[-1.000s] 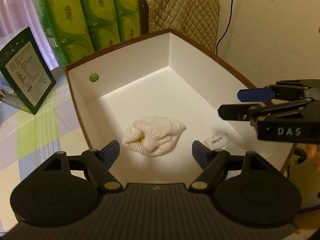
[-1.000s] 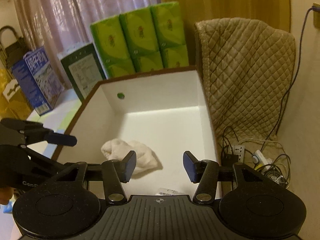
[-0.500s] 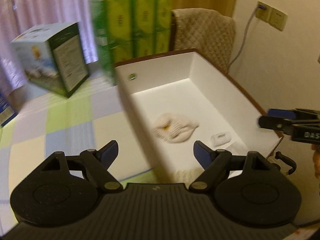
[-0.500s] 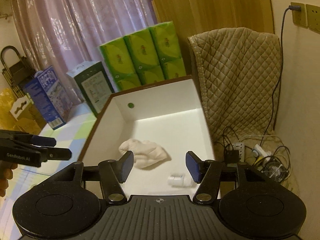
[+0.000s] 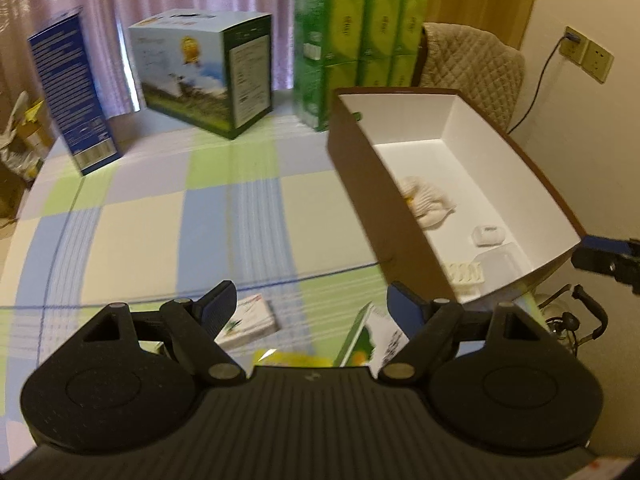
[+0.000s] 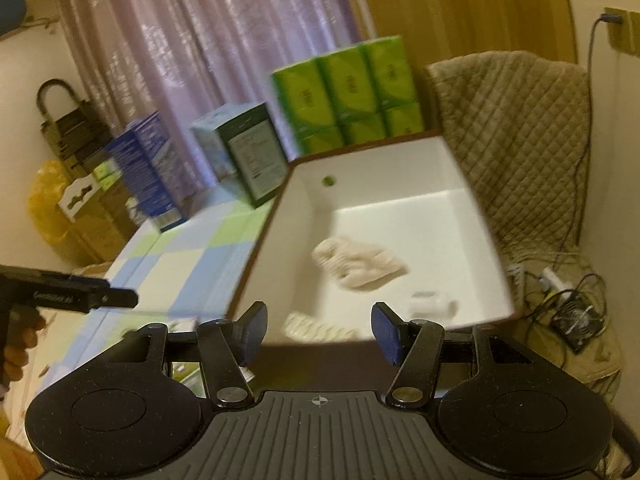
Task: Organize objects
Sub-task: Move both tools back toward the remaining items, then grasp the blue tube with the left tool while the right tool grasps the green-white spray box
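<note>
My left gripper (image 5: pixel 308 304) is spread wide with nothing between its fingers, over the checked table (image 5: pixel 160 216). My right gripper (image 6: pixel 318 330) is likewise wide open and empty, at the near end of the box (image 6: pixel 260 256). The box, brown outside and white inside, sits at the table's right edge. In it I see a crumpled cloth (image 5: pixel 426 202) near the middle, a small white case (image 5: pixel 489 235) closer to me, then a ribbed white piece (image 5: pixel 466 274) and a pale tray (image 5: pixel 498 262) at the near wall. A packet (image 5: pixel 248 320) and leaflets (image 5: pixel 360 340) lie on the table outside.
</note>
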`<state>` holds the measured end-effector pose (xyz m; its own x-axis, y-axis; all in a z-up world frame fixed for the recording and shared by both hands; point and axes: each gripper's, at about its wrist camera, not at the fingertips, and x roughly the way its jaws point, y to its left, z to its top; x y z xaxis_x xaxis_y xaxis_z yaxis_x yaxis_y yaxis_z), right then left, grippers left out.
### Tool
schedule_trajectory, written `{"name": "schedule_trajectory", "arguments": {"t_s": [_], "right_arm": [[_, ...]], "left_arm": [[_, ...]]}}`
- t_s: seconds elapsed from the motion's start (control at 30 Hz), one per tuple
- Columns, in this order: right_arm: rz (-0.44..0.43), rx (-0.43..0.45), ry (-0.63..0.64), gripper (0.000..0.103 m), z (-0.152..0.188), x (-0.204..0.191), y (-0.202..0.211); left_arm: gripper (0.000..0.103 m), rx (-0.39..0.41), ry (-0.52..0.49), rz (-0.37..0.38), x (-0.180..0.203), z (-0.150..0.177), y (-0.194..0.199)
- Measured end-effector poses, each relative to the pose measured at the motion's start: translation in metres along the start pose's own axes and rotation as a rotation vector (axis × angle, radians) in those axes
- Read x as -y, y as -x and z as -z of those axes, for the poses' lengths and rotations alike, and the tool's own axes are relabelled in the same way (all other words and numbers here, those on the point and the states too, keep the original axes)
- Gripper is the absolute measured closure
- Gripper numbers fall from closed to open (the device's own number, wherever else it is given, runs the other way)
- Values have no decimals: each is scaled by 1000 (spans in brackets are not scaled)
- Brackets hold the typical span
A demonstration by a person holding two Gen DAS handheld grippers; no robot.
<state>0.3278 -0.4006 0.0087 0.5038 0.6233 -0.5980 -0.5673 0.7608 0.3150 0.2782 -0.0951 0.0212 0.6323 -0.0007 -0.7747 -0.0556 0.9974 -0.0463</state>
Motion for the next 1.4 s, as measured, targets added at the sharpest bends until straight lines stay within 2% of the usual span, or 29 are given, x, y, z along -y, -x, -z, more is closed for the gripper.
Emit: {"name": "schedule_trajectory", "arguments": {"t_s": [0.4, 0.63, 0.87, 1.13, 1.4], "right_arm": [[-105, -161, 10, 48, 50, -73, -39], [-74, -215, 4, 48, 72, -95, -56], [15, -238, -45, 48, 88, -94, -61], [125, -240, -129, 48, 101, -86, -57], [176, -232, -200, 48, 105, -91, -59]], "left_arm": [[23, -26, 94, -83, -69, 49, 31], [23, -84, 100, -104, -107, 85, 28], [27, -172, 16, -64, -124, 112, -5], [33, -212, -151, 4, -129, 115, -49], [53, -217, -226, 72, -129, 117, -67]]}}
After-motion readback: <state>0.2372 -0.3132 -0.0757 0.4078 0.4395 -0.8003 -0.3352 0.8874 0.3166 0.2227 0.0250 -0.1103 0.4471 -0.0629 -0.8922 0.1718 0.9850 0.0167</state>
